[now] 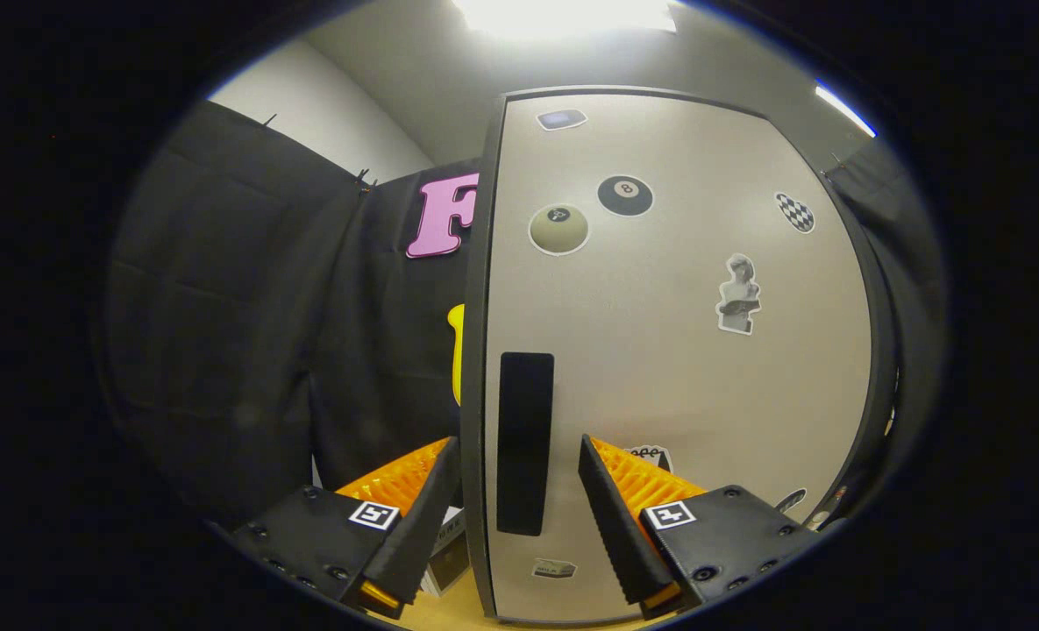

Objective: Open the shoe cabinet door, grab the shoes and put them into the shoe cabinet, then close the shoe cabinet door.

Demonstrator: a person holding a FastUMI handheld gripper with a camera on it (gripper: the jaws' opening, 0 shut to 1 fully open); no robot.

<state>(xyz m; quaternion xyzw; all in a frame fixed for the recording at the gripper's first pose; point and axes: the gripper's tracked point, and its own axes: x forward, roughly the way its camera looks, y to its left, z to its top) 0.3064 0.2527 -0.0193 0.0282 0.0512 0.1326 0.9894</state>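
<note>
The gripper (519, 456) is standing released, fingers straddling the dark handle (525, 443) of the closed, sticker-covered shoe cabinet door (686, 386), neither finger visibly pressing it.

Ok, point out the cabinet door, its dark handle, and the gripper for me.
cabinet door (677, 368), gripper view, bare middle of the door panel.
handle (524, 443), gripper view, centre of the dark vertical strip.
gripper (519, 491), gripper view, midway between the open fingers, which straddle the handle and the door's edge.
</note>
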